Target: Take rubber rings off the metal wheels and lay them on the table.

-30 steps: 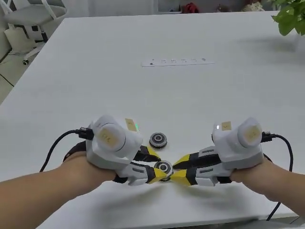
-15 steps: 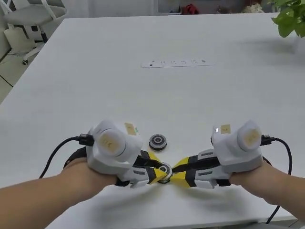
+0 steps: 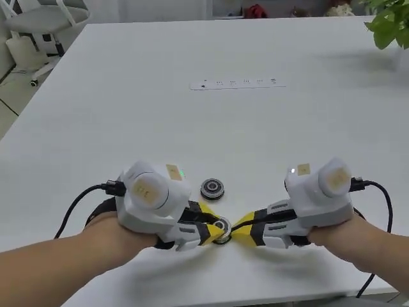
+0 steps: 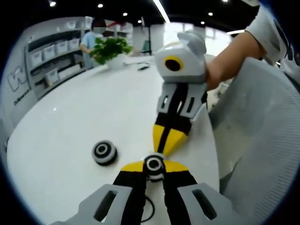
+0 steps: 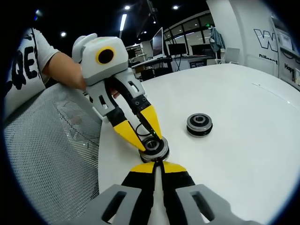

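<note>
Left tool pinches near wheel; right tool, pressed together, meets its rim. Far wheel, at 12 o'clock, ringed: apparently 0 of 2 rings on counter.

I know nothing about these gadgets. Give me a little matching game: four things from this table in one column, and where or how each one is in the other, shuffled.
Things:
1. left tool
2. loose wheel
3. power strip
4. plant

Places or states:
A. at the far right corner of the table
B. clamped on the held wheel
C. far across the table, near the middle
D. lying free, just past the tool tips

Pairs: 1-B; 2-D; 3-C; 4-A
</note>
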Demonstrator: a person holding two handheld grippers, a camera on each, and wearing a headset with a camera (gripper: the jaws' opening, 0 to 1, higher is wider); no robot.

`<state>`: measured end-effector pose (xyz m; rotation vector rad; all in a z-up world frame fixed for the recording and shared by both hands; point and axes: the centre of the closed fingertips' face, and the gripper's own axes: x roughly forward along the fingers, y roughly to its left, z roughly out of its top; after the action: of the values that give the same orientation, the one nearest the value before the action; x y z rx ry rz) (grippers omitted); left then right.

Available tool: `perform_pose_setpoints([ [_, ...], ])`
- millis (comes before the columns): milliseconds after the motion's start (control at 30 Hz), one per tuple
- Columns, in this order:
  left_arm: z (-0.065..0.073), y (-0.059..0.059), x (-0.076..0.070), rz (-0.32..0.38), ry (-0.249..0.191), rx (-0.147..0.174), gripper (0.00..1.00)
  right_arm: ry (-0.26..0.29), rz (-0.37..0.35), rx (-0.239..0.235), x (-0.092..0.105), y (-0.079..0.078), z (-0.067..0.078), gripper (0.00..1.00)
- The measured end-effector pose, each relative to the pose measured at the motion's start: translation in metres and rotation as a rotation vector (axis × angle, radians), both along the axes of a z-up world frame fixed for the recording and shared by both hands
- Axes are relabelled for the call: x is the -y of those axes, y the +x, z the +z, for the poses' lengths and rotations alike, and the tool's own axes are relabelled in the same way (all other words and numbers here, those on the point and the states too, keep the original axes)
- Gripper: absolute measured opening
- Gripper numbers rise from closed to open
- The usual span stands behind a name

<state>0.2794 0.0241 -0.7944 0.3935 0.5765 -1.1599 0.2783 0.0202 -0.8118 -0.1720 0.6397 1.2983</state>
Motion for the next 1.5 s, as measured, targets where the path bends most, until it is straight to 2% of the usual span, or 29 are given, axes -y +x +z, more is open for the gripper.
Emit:
perform_pose_setpoints([
  [100, 0.0, 0.0, 0.0, 0.003, 0.002, 0.003, 0.13, 0.039, -0.064, -0.079, 0.0, 0.004, 0.0, 0.0],
  [233, 0.0, 0.0, 0.0, 0.008, 0.006, 0.012, 0.13, 0.068, -0.101, -0.126, 0.002, 0.007, -0.001, 0.0],
  [333, 0.0, 0.001, 0.001, 0.007, 0.001, 0.014, 0.13, 0.113, -0.153, -0.198, 0.003, 0.006, 0.002, 0.0],
  [433, 0.0, 0.001, 0.002, 0.008, 0.002, 0.018, 0.13, 0.135, -0.185, -0.22, 0.007, 0.011, 0.003, 0.0],
  [667, 0.0, 0.001, 0.003, 0.007, 0.003, 0.021, 0.12, 0.167, -0.218, -0.258, 0.01, 0.01, 0.006, 0.0],
  [733, 0.0, 0.001, 0.003, 0.007, 0.004, 0.022, 0.12, 0.212, -0.248, -0.262, 0.009, 0.015, 0.013, 0.0],
  [767, 0.0, 0.001, 0.003, 0.008, 0.005, 0.023, 0.12, 0.232, -0.251, -0.292, 0.009, 0.014, 0.016, 0.0],
  [867, 0.0, 0.001, 0.003, 0.01, 0.007, 0.024, 0.12, 0.218, -0.249, -0.279, 0.008, 0.009, 0.016, 0.0],
  [967, 0.0, 0.001, 0.003, 0.011, 0.006, 0.024, 0.12, 0.247, -0.265, -0.324, 0.006, 0.005, 0.021, 0.0],
  [1133, 0.0, 0.001, 0.004, 0.015, 0.011, 0.025, 0.12, 0.249, -0.271, -0.338, 0.005, 0.002, 0.023, 0.0],
  [1200, -0.001, 0.001, 0.003, 0.015, 0.012, 0.025, 0.12, 0.238, -0.266, -0.32, 0.004, 0.0, 0.023, 0.0],
  [1400, -0.001, 0.001, 0.003, 0.017, 0.021, 0.026, 0.12, 0.235, -0.263, -0.314, 0.004, 0.0, 0.024, 0.0],
  [1500, -0.001, 0.0, 0.004, 0.02, 0.027, 0.026, 0.12, 0.22, -0.249, -0.284, 0.003, -0.002, 0.025, 0.0],
])
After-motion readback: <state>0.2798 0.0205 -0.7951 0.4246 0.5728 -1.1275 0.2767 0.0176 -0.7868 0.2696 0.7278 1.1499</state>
